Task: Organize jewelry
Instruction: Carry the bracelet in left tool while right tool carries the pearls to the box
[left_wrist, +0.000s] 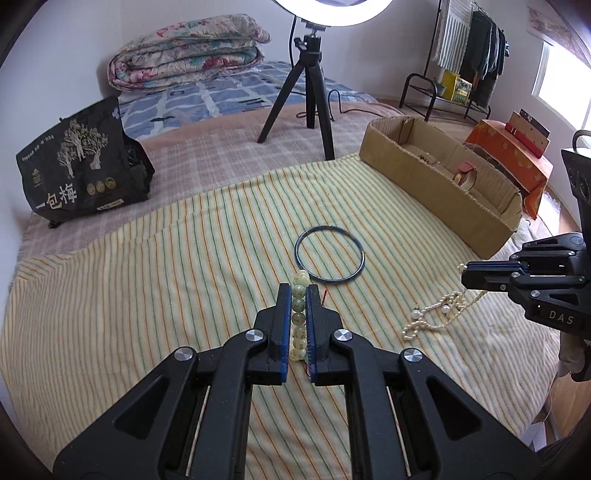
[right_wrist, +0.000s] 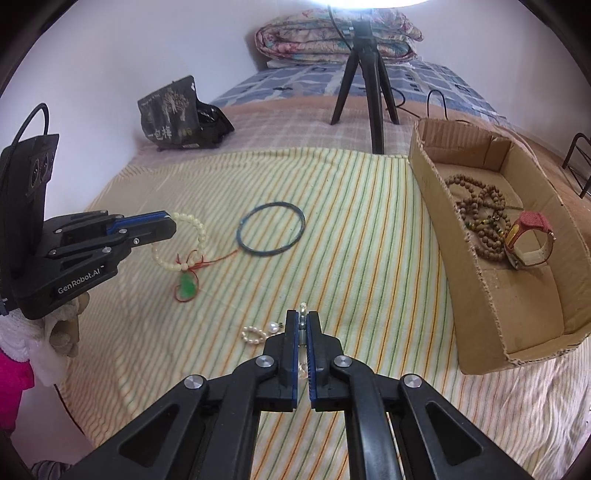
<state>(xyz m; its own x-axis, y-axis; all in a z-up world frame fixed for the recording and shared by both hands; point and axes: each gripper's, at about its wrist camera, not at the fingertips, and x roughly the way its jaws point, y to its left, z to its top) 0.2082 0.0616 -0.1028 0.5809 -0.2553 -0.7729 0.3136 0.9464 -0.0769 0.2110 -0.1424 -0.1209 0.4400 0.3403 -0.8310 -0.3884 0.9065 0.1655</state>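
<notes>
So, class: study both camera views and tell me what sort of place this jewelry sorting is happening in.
Most likely a bedroom at home. The work surface is a bed under a striped sheet, a folded floral quilt lies at its far end, and a clothes rack with hanging garments stands by the window.

A striped cloth (left_wrist: 147, 295) in yellow, green and orange covers the near part of the bed, with a checked pink blanket (left_wrist: 207, 162) beyond it and a blue patterned sheet (left_wrist: 229, 92) further back. At the upper left of the left view a folded floral quilt (left_wrist: 184, 51) lies against the wall. A black printed bag (left_wrist: 77, 166) stands at the left edge of the bed. A black tripod (left_wrist: 306, 92) stands near the top centre, carrying a ring light (left_wrist: 332, 11), its cable (left_wrist: 343, 103) trailing to the right. At the upper right a clothes rack (left_wrist: 476, 62) holds dark garments beside a bright window (left_wrist: 561, 81), and an orange cloth (left_wrist: 517, 158) drapes something low.
</notes>
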